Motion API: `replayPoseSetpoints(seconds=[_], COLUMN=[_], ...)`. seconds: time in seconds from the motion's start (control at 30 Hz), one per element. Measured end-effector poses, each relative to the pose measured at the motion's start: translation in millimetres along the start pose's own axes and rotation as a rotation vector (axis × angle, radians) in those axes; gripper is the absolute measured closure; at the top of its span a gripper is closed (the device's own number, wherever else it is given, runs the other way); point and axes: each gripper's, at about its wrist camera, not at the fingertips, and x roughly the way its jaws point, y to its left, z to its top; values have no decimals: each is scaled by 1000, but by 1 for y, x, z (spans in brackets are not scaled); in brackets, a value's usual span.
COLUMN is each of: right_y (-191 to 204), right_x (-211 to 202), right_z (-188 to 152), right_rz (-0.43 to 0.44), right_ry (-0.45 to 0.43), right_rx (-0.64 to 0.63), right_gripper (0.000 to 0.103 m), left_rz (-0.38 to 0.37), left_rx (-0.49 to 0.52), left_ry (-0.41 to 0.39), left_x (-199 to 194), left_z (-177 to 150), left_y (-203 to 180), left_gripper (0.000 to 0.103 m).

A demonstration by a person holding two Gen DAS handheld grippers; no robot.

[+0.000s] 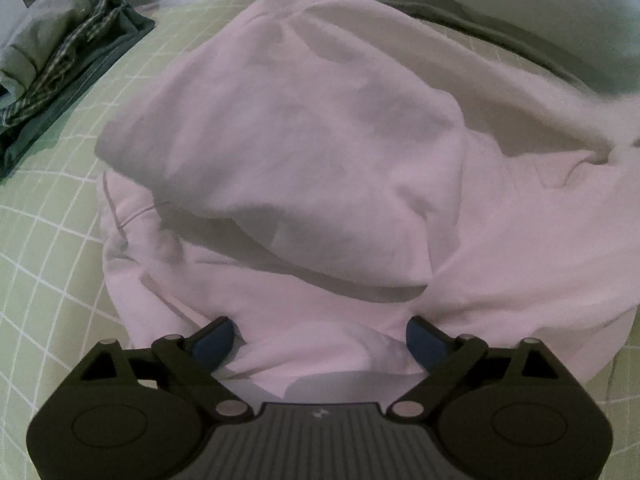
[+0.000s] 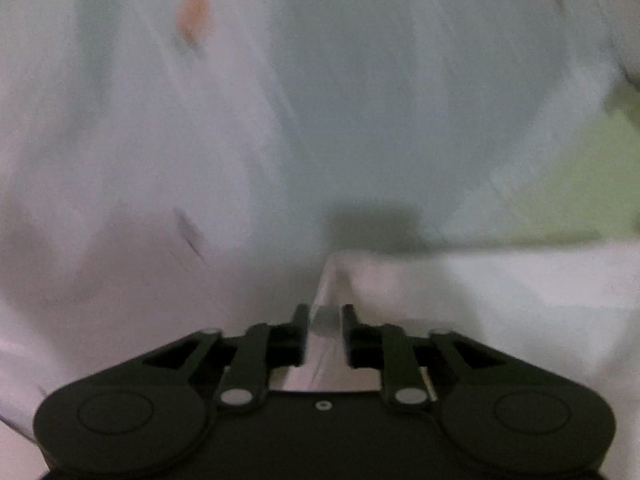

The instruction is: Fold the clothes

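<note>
**Pink garment half folded, right gripper pinching an edge**

Pink garment point(image 1: 320, 152) is lying spread across the green checked bedsheet point(image 1: 52, 264), with one thick flap already doubled over its middle and the near hem bunching up by my left gripper point(image 1: 320, 338).

I am holding the left gripper low over that near hem with its blue pads point(image 1: 212, 340) spread wide, straddling the cloth and gripping nothing. My right gripper point(image 2: 325, 320) is nearly closed, and a ridge of pink fabric is running up between its fingers; I judge it is pinching that fold. The right view is blurring, so I judge that hand is moving.

To fold well, I am keeping the pinched edge taut and level, carrying it straight across, while the left steadies the hem.

A pile of other clothes point(image 1: 60, 56) is sitting at the far left.
</note>
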Motion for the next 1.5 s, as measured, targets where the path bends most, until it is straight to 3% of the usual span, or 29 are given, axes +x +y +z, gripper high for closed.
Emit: replayPoseSetpoints(seconds=[0.07,0.13,0.27,0.37,0.43,0.53,0.67,0.93,0.97,1.0,1.07,1.1,1.2,1.33,1.5], right_y=[-9,-13,-7,-6,-6,-6,-11,-17,-18,-20,-22,-21,-13,-9,-12], right_x=[-10,-23,-36,-32,-27,-19,-11,0,2,3,6,6,-12,-56,-115], right_z=[-27,-49,-78,-87,-89,-91,-99,-96,-95,-95,-96,-97,-107,-122,-149], right_rz=[-34,-80,-157,-127,-110,-116,-146,-234,-226,-216,-171,-157,-164,-171,-163], right_ry=[21,36,70,107,121,133,145,130,136,142,173,185,157,119,105], right_rx=[-12,-23,-69,-46,-20,-14,-9,-55,-54,-54,-59,-66,-149,-202,-218], right_gripper=[51,51,34,30,25,24,24,25,30,36,89,99,101,101,102], left_rz=[-20,-55,-128,-153,-123,-53,-26,-115,-111,-100,-78,-66,-64,7,132], left_rx=[-32,-70,-151,-206,-254,-336,-419,-397,-395,-386,-367,-358,-344,-348,-390], left_ry=[1,-5,-41,-88,-120,-160,-149,-128,-129,-132,-137,-140,-163,-229,-312], left_x=[-4,-11,-32,-51,-58,-62,-41,-9,-7,-6,-5,-5,-10,-35,-70], left_z=[1,1,-1,-8,-11,-15,-7,16,18,20,25,27,26,21,4], left_y=[6,16,45,72,88,111,130,126,124,122,117,115,113,123,171], left_gripper=[10,10,10,10,10,11,11,12,17,30,47,55,75,80,81])
